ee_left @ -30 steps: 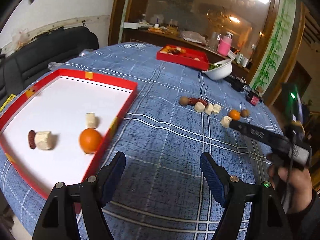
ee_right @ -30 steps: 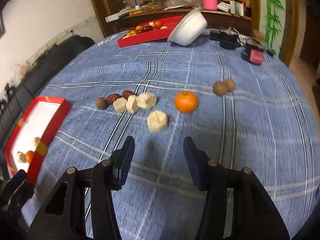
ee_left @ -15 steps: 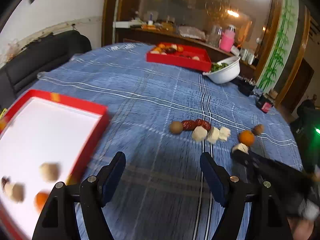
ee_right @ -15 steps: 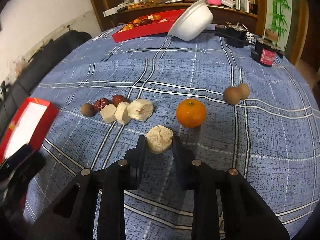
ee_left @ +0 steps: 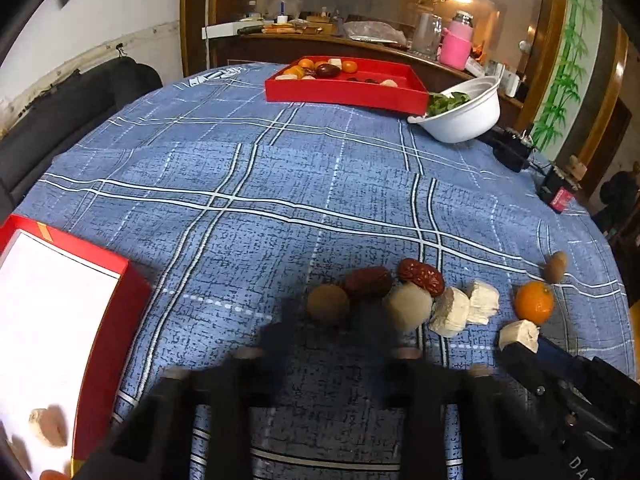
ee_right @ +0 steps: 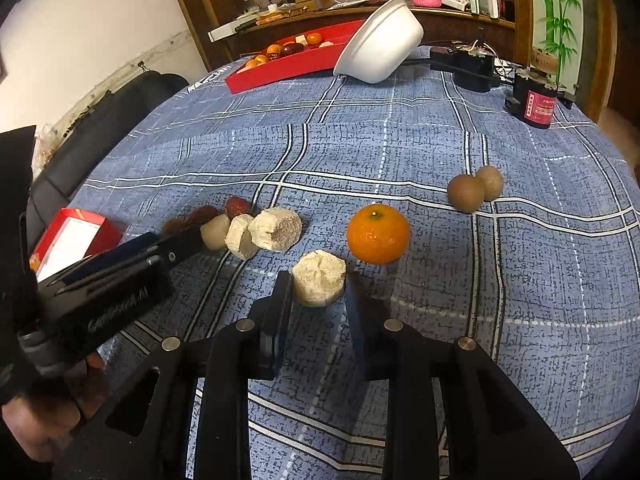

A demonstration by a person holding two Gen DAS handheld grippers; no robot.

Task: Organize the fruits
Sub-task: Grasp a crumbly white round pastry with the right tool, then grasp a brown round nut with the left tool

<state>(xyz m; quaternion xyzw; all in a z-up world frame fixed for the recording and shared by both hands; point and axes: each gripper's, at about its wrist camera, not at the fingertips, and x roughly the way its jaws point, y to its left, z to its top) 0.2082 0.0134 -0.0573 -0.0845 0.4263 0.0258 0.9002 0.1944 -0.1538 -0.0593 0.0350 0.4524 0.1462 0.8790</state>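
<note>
Fruits lie in a loose row on the blue checked tablecloth (ee_right: 400, 140). The right gripper (ee_right: 318, 304) clamps a pale fruit chunk (ee_right: 319, 282) just beside the orange (ee_right: 378, 234). The left gripper (ee_left: 324, 344) is blurred, its jaws have just been closing – narrow now – near the brown round fruit (ee_left: 328, 304); whether they hold it, I cannot tell.

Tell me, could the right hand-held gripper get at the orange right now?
Probably not yet. The right hand-held gripper has jaws that have just been closing and now clamp the pale chunk, so it is full. The orange lies just beyond on bare cloth, nothing between; once emptied, it likely could.
</note>
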